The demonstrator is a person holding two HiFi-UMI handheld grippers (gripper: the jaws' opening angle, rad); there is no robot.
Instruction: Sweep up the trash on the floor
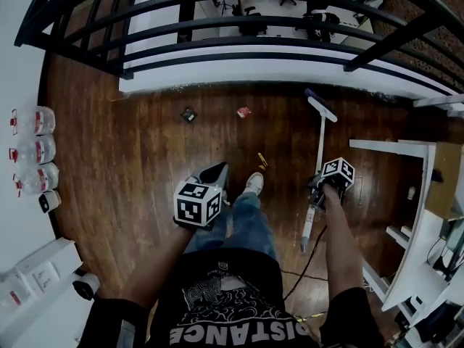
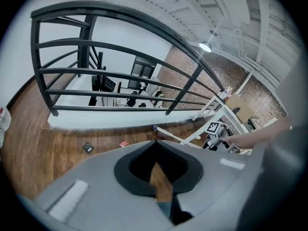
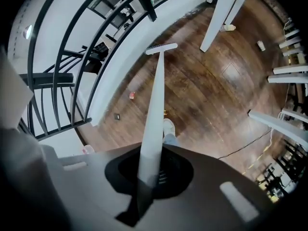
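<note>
— Two grippers are in use; what is carried by each?

— The floor (image 1: pixel 145 165) is taken first: dark wood boards, bounded ahead by a white ledge (image 1: pixel 239 75) under a railing (image 1: pixel 217 22). The broom (image 1: pixel 320 133) is the next largest item. Its shaft is pinched between the jaws of the right gripper (image 3: pixel 147 177), towards the near end. The head (image 1: pixel 320 106) is set on the boards at the far end, close to the ledge. The left gripper (image 2: pixel 160 176) is held just in front of the left leg. Its jaws are slightly parted, only floor colour is seen through the slit, and no object is made out between them.

— Where is the trash located relative to the broom?

— All of it is found to the left of the shaft. A red scrap (image 1: pixel 243 112) and a dark square (image 1: pixel 188 114) are lying near the ledge, about level with the head. The scrap is the nearer to the head and the square lies further left. Yellow bits (image 1: pixel 262 160) are lying closer in, between the shaft and the white shoe (image 1: pixel 254 183).

— Which relation is to be observed for the coming stroke?

— The long axis of the broom is directed away from the person, with the head outermost. The head is therefore judged to need carrying leftward beyond the scrap and then drawing back towards the feet. The right gripper is the working one. The left, though nearer the square, is carrying nothing.
</note>
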